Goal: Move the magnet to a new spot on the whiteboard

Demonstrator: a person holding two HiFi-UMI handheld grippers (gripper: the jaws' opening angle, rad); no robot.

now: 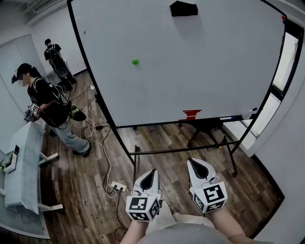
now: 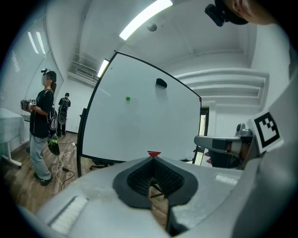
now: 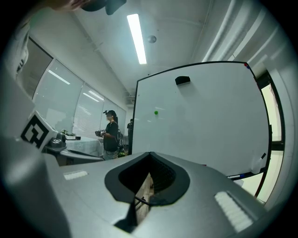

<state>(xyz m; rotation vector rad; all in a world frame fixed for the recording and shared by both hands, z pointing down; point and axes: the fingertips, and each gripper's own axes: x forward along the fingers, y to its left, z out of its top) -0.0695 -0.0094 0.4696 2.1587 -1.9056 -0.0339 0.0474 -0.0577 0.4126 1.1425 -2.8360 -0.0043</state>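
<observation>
Left claw (image 1: 150, 175): jaws pressed together, nothing between them. Right claw (image 1: 196, 166): same, closed tight and empty. Both are held low in front of the person, side by side with a gap between them. Tips face the whiteboard (image 1: 200, 71), well short of it. Marker cubes sit at the near ends.

Magnet (image 1: 135, 62): small green dot stuck on the board, left of centre, around mid-height. Well apart from both claws, nothing touching it.

Also on the board: black eraser (image 1: 183, 8) at the top edge, right of the magnet. Red block (image 1: 191, 114) at the bottom edge, just above the tray. The tray carries a pen (image 1: 232, 117) and a white bottle (image 1: 249, 113) toward its right end. The board stands on a black frame over a wood floor (image 1: 95, 200).

Left side of the room: a person (image 1: 50, 107) in a black top stands by a table (image 1: 24, 176). A second person (image 1: 54, 56) is further back. A white cable runs across the floor to a power strip (image 1: 118, 187), just left of the left claw.
</observation>
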